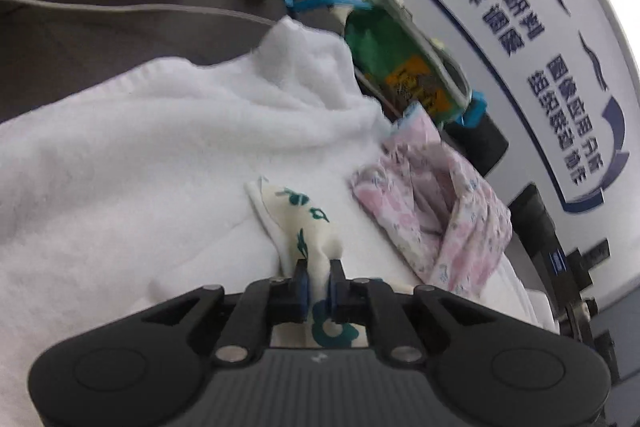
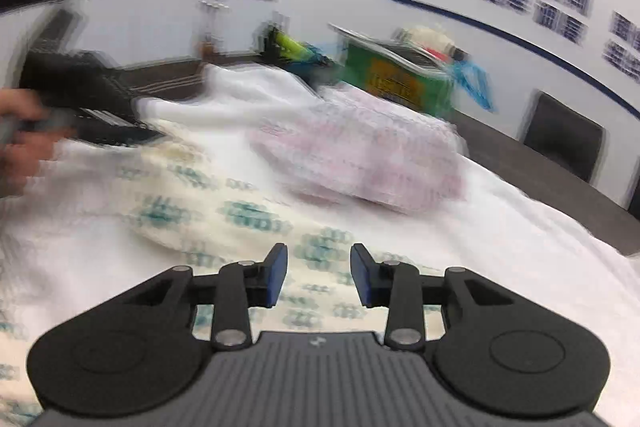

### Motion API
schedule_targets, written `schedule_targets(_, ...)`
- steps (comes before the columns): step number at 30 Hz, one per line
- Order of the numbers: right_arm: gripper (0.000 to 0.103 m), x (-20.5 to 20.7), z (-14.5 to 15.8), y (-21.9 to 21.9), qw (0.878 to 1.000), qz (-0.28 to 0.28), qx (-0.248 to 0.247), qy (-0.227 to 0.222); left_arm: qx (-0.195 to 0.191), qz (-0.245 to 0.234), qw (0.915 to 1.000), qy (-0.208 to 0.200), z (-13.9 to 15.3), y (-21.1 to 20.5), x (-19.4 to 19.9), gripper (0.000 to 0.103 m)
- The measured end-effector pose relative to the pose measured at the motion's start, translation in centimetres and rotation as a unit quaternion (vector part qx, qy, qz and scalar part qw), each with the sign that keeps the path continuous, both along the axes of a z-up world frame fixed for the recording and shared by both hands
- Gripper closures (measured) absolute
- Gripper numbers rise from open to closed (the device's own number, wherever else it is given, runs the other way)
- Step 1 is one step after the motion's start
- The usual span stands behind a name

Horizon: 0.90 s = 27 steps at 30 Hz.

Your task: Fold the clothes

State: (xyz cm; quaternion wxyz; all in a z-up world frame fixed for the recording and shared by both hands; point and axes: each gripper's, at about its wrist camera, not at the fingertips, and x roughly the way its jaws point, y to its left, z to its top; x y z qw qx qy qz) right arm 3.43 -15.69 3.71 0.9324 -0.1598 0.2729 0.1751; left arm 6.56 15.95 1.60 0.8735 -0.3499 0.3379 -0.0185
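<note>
L to R: white towel [image 1: 120, 155] spread over the counter [image 1: 80, 23] as work surface. Left tongs [image 1: 318, 285] pinched shut on a corner of the cream garment w/ green print [image 1: 298, 223], which lies stretched across the towel toward the right tongs [image 2: 319, 275]; those stand open above the same cloth, nothing btwn the pads. Pink floral garment [image 1: 440, 195] sits bunched further right, near a green bag [image 1: 384, 63]. Judgement: early stage – cream piece not yet folded, pink one untouched
</note>
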Motion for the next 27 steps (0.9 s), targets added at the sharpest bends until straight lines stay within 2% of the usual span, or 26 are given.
schedule_targets(3, 0.066, 3.2, -0.7, -3.9, 0.996, -0.086, -0.002, 0.026, 0.011, 0.010, 0.9999, -0.007, 0.4, 0.0, 0.1, 0.098)
schedule_targets(4, 0.064, 3.4, -1.0, -4.9, 0.995, -0.098, 0.002, 0.036, 0.014, 0.013, 0.9998, -0.009, 0.5, 0.1, 0.2, 0.098)
schedule_targets(5, 0.056, 3.4, -1.3, -5.7, 0.993, -0.105, 0.007, 0.045, 0.023, 0.018, 0.9995, -0.012, 0.7, -0.1, 0.4, 0.099)
schedule_targets(6, 0.056, 3.2, -1.8, -6.0, 0.993, -0.110, 0.006, 0.051, 0.029, 0.022, 0.9993, -0.012, 0.9, -0.1, 0.6, 0.100)
schedule_targets(7, 0.060, 2.9, -2.3, -6.2, 0.992, -0.113, 0.000, 0.055, 0.026, 0.028, 0.9992, -0.010, 0.8, 0.1, 0.9, 0.100)
schedule_targets(8, 0.086, 2.6, -2.9, -6.3, 0.991, -0.117, -0.005, 0.059, 0.022, 0.034, 0.9991, -0.008, 0.8, 0.3, 1.2, 0.100)
schedule_targets(9, 0.103, 2.5, -3.0, -6.7, 0.991, -0.125, -0.002, 0.057, 0.018, 0.039, 0.9991, -0.001, 0.5, 0.4, 1.5, 0.100)
schedule_targets(13, 0.103, 2.7, -2.6, -9.2, 0.985, -0.167, 0.031, 0.036, -0.005, 0.065, 0.9976, 0.022, -0.5, 1.4, 1.5, 0.099)
schedule_targets(15, 0.103, 2.9, -2.4, -10.7, 0.982, -0.182, 0.048, 0.035, -0.011, 0.089, 0.9956, 0.028, -0.4, 1.9, 0.6, 0.090)
schedule_targets(17, 0.097, 2.2, -1.6, -12.3, 0.979, -0.190, 0.070, 0.030, -0.003, 0.108, 0.9937, 0.030, 0.5, 2.3, -0.7, 0.082)
schedule_targets(19, 0.081, 0.8, -0.3, -13.8, 0.978, -0.187, 0.086, 0.014, 0.013, 0.099, 0.9950, 0.002, 2.3, 1.7, -2.4, 0.080)
schedule_targets(20, 0.063, 0.0, 0.3, -14.5, 0.978, -0.184, 0.093, 0.005, 0.022, 0.081, 0.9963, -0.015, 3.1, 0.9, -3.1, 0.078)
schedule_targets(21, 0.057, -0.5, 0.7, -14.9, 0.979, -0.180, 0.096, 0.003, 0.034, 0.053, 0.9976, -0.031, 3.8, -0.3, -3.6, 0.073)
schedule_targets(24, 0.057, -1.3, 0.8, -14.0, 0.988, -0.129, 0.083, 0.019, 0.074, -0.032, 0.9958, -0.044, 4.3, -4.8, -3.2, 0.072)
schedule_targets(26, 0.057, 0.0, -0.6, -12.0, 0.993, -0.100, 0.051, 0.045, 0.102, -0.069, 0.9916, -0.039, 3.6, -7.4, -2.2, 0.072)
schedule_targets(27, 0.064, 0.9, -1.5, -11.2, 0.993, -0.100, 0.029, 0.057, 0.118, -0.073, 0.9898, -0.032, 3.2, -8.1, -1.9, 0.073)
